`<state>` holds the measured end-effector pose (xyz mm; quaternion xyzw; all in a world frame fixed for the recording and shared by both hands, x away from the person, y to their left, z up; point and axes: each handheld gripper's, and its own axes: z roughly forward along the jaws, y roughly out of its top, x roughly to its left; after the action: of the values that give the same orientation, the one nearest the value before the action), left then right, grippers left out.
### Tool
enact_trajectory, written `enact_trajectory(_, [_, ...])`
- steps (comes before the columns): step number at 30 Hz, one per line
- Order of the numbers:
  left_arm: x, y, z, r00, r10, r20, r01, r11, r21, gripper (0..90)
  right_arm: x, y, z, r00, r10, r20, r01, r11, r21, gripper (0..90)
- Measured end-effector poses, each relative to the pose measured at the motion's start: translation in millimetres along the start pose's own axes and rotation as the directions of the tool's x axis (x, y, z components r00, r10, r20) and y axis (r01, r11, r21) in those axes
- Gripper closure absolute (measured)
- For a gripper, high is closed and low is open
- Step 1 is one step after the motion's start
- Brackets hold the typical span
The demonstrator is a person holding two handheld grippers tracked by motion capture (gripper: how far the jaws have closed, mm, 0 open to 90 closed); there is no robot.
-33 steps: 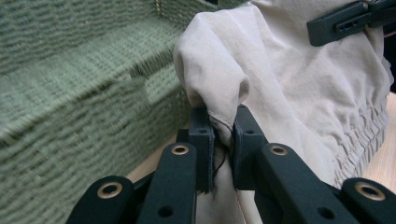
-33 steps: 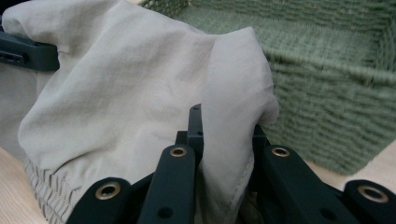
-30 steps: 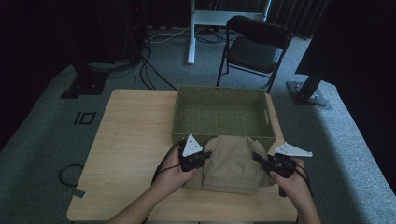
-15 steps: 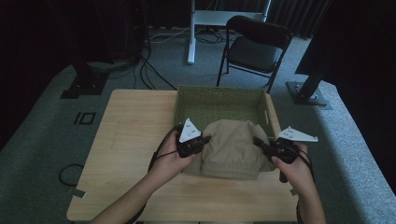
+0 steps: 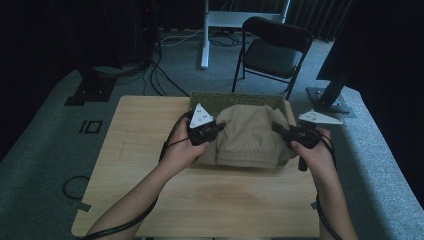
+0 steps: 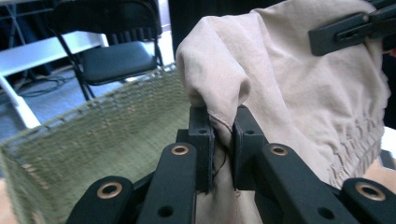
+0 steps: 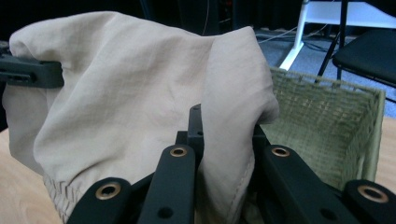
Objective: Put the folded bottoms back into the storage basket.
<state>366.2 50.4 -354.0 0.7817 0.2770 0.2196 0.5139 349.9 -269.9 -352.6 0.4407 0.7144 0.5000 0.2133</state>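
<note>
High view: left gripper (image 5: 218, 128) and right gripper (image 5: 278, 130) each clamp a side of the folded beige garment (image 5: 248, 135), lifted above the green woven basket (image 5: 210, 100) on the tabletop (image 5: 140, 135).

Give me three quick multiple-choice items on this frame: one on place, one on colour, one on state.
1. Where does the basket stand?
A. at the table's far edge, behind the cloth
B. on the floor
C. at the table's near edge

2. What colour is the cloth?
A. blue
B. beige
C. red

3. How do the left gripper and the right gripper stand?
A. both open
B. one shut, one open
C. both shut on the cloth

Answers:
1 A, the high view shows it past the cloth on the table.
2 B, it is beige in all views.
3 C, each gripper view shows fabric pinched between the jaws.
</note>
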Motion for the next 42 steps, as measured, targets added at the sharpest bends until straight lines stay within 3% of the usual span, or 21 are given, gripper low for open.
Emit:
enact_trajectory(6, [15.8, 11.0, 12.8, 0.999, -0.008, -0.044, 0.008, 0.9999, -0.006, 82.5, -5.0, 20.0, 14.8, 0.9995, -0.011, 0.029, 0.011, 1.0, 0.006, 80.3])
enact_trajectory(12, [31.5, 17.6, 24.1, 0.9972, -0.038, -0.065, 0.035, 0.9986, -0.039, 82.5, -17.0, 33.7, 31.1, 0.9993, 0.022, 0.029, -0.022, 1.0, -0.002, 80.3])
enact_trajectory(18, [44.9, 16.9, 42.0, 0.9935, -0.041, -0.107, 0.037, 0.9983, -0.046, 82.4, -29.5, 40.7, 50.9, 0.9984, 0.038, 0.042, -0.038, 0.999, 0.001, 80.2])
enact_trajectory(24, [56.5, 10.2, 63.2, 0.9887, -0.082, -0.125, 0.078, 0.9961, -0.042, 82.3, -44.1, 39.0, 72.8, 0.9955, 0.062, 0.073, -0.063, 0.998, 0.012, 80.1])
enact_trajectory(29, [61.5, -1.0, 79.6, 0.9842, -0.105, -0.143, 0.102, 0.9944, -0.028, 82.3, -54.4, 34.0, 91.1, 0.9948, 0.049, 0.089, -0.052, 0.998, 0.038, 80.1])
enact_trajectory(37, [73.6, -24.9, 104.9, 0.9766, -0.131, -0.171, 0.136, 0.9905, 0.02, 81.6, -68.6, 11.4, 126.4, 0.9919, 0.053, 0.116, -0.063, 0.994, 0.088, 79.8])
enact_trajectory(42, [80.7, -39.8, 117.5, 0.9708, -0.167, -0.172, 0.178, 0.9828, 0.049, 81.6, -74.7, -0.6, 144.4, 0.9918, 0.039, 0.122, -0.053, 0.992, 0.112, 79.6])
